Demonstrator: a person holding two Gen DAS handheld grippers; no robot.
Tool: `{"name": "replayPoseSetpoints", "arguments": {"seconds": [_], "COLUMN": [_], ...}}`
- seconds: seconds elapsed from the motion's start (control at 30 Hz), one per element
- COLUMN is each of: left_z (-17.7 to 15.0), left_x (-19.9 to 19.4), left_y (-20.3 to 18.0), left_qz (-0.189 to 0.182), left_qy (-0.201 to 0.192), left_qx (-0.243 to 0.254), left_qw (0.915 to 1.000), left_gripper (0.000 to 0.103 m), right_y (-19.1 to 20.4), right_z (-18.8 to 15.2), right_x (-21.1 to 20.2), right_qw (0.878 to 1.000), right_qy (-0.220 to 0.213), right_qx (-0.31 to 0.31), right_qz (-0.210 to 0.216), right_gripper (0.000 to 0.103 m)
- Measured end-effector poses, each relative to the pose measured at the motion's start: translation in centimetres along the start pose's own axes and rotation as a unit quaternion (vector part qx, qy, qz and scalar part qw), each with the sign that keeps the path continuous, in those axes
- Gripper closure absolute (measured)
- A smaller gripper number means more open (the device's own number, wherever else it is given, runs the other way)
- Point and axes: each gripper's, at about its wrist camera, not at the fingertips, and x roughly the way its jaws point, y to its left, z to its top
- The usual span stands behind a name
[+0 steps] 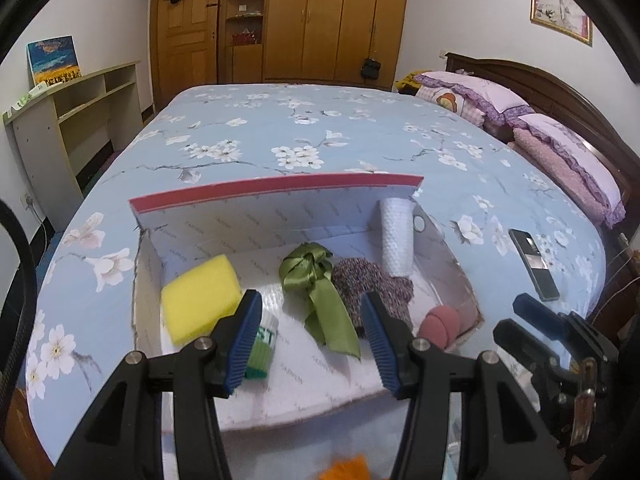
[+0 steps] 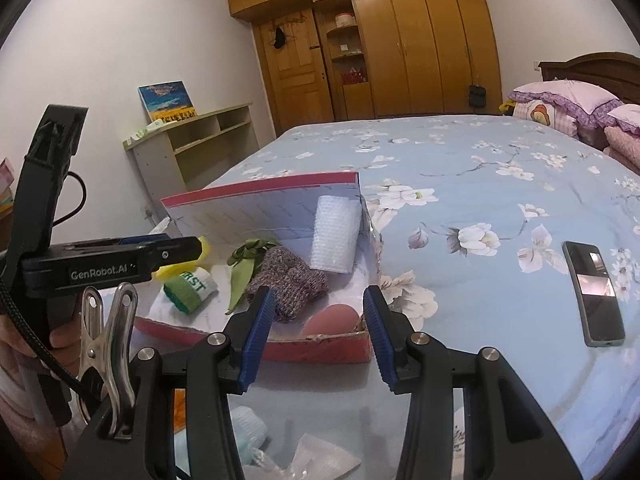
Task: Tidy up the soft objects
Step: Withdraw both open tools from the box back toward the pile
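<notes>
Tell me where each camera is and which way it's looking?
Left wrist: rides the left gripper, looking down its open, empty blue fingers into the box on the bed; the right gripper's tip shows beside it.
Right wrist: rides the right gripper, fingers open and empty, facing the box's near corner and the phone; the left gripper and a hand show.
Both see box, yellow sponge, green ribbon, phone, wardrobe.

Bed (image 1: 320,128) with blue floral cover fills centre. Wooden wardrobe (image 1: 332,20) at 12 o'clock. Open shelf unit (image 1: 76,108) at 9 o'clock. Headboard (image 1: 540,84), pillows (image 1: 480,96) at 2 o'clock. White walls (image 1: 100,8).
</notes>
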Motion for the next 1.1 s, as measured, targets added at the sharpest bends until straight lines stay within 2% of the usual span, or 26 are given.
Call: {"name": "replayPoseSetpoints", "arguments": {"seconds": [0.57, 1.1], "left_z": [-3.7, -7.7], "left_x": [-4.8, -7.7], "left_y": [1.4, 3.3], "left_qz": [0.003, 0.011], "left_qy": [-0.005, 0.003], "left_qx": [-0.018, -0.053], "left_qw": [0.9998, 0.9985], "left_gripper": [0.049, 0.049], "right_y": [1.7, 3.9], "right_z": [-1.1, -2.9], "right_x": [-2.6, -4.3], "right_qw": [1.0, 0.999], "right_qy": [0.006, 0.026], "right_qx": [-0.006, -0.017], "right_qz": [0.009, 0.021], "right_gripper": [0.056, 0.056]}}
